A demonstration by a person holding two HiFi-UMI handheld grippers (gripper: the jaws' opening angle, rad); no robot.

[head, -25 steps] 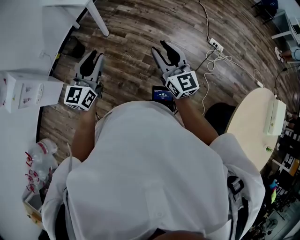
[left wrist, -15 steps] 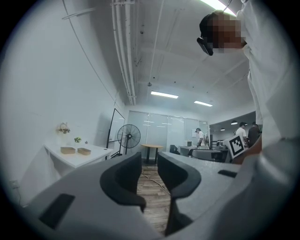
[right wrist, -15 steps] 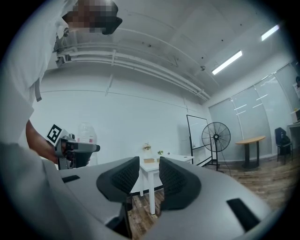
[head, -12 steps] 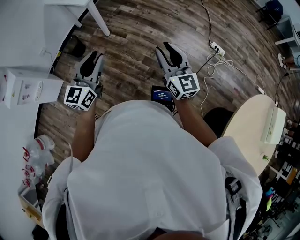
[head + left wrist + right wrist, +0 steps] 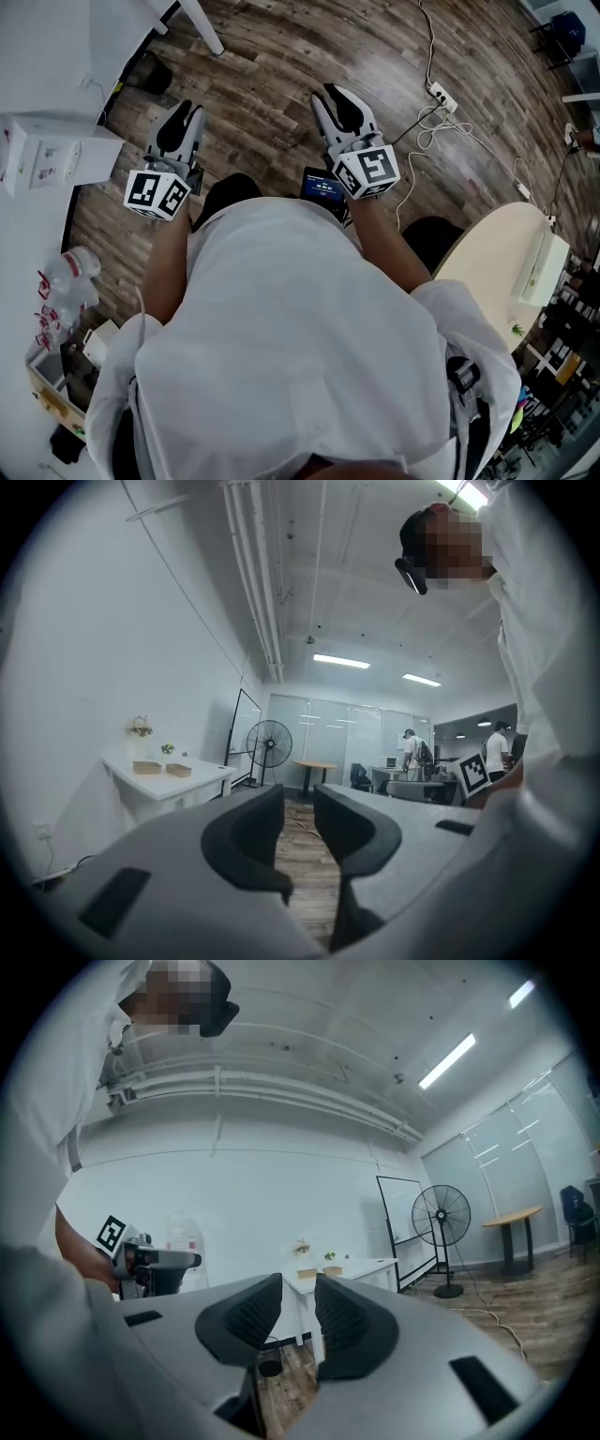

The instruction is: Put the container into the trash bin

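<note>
My left gripper (image 5: 185, 120) and right gripper (image 5: 339, 101) are held level over the wooden floor, in front of the person's white shirt. Both pairs of jaws are closing, and a gap remains with nothing in it (image 5: 298, 810) (image 5: 298, 1309). Clear plastic containers with red labels (image 5: 67, 279) lie on the white table (image 5: 37, 56) at the left, apart from both grippers. A small dark bin-like object (image 5: 150, 73) stands on the floor under that table's edge, ahead of the left gripper. The right gripper view shows the left gripper (image 5: 155, 1262) off to its left.
A white box (image 5: 52, 155) sits on the white table beside the left gripper. A round beige table (image 5: 487, 253) stands at the right. A power strip with cables (image 5: 436, 94) lies on the floor ahead. A standing fan (image 5: 270, 744) and people are far back.
The right gripper's jaws have narrowed. The head view has shifted: the white box and the floor ahead sit higher in the picture, and a dark shoe now shows between the arms.
</note>
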